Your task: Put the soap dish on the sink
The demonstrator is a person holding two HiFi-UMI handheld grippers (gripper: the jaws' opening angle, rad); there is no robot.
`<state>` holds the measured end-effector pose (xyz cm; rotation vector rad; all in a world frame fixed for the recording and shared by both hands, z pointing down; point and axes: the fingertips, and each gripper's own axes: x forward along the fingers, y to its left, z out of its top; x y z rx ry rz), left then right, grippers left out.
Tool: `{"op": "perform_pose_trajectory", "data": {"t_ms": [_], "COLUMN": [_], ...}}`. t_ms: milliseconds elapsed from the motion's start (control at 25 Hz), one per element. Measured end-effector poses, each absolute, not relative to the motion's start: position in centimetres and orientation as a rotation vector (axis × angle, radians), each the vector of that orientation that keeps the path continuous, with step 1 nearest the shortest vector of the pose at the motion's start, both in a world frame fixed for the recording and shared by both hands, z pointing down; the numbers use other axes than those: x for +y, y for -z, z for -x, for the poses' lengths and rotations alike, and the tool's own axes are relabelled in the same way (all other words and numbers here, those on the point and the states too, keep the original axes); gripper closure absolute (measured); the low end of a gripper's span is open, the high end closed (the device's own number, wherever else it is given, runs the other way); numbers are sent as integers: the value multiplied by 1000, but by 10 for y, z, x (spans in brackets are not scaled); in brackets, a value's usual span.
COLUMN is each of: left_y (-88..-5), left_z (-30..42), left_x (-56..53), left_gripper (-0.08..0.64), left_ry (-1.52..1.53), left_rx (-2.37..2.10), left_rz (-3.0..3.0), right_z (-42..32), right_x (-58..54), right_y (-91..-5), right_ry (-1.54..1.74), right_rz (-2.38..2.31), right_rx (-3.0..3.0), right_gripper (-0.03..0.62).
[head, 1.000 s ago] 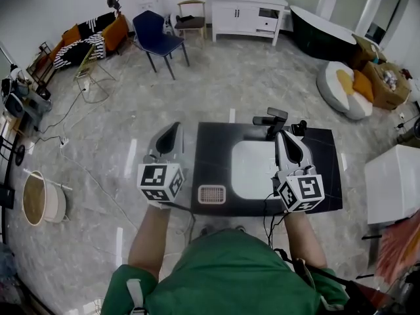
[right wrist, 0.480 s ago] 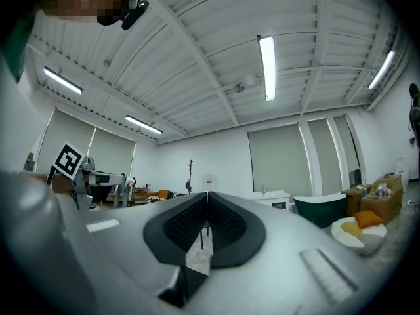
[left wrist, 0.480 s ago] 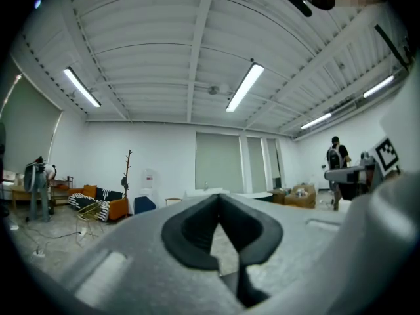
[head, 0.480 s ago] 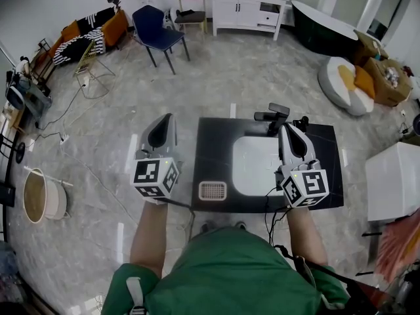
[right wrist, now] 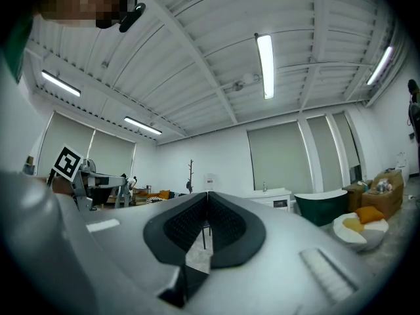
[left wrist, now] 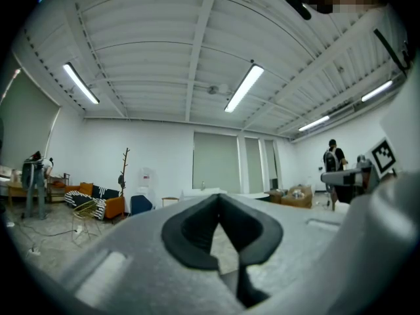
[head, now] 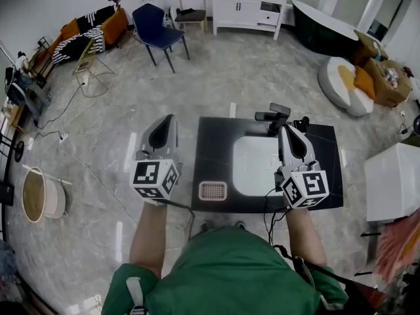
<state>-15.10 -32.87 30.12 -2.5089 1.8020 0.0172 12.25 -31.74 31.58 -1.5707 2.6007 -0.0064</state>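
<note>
The soap dish, small, pale and grid-topped, lies on the front left corner of the black countertop. A white sink basin is set in that countertop, with a black faucet behind it. My left gripper hangs over the floor just left of the counter, shut and empty. My right gripper is above the basin's right edge, also shut on nothing. In the left gripper view the left gripper has its jaws meeting at the tip. In the right gripper view the right gripper is the same.
A blue chair, a white cabinet and a dark bathtub stand at the back. A white box sits right of the counter, a round basket at far left. Cables trail on the floor. A person stands far off.
Both grippers have risen slightly over the last second and have held nearly still for the last half second. The soap dish has not moved.
</note>
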Motion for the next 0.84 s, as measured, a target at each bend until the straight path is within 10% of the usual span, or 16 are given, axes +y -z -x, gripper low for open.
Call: {"op": "perform_pose_trajectory", "data": {"t_ms": [840], "left_y": [-311], "left_z": [154], "left_x": [-328], "left_gripper": [561], "left_ry": [-27], "left_rx": [1806], "left_rz": [2551], "right_z": [-120], "right_x": [-317], "right_y": [-316], "right_ry": [24], "right_rz": [1571], "right_rx": [2593], "right_gripper": [589]}}
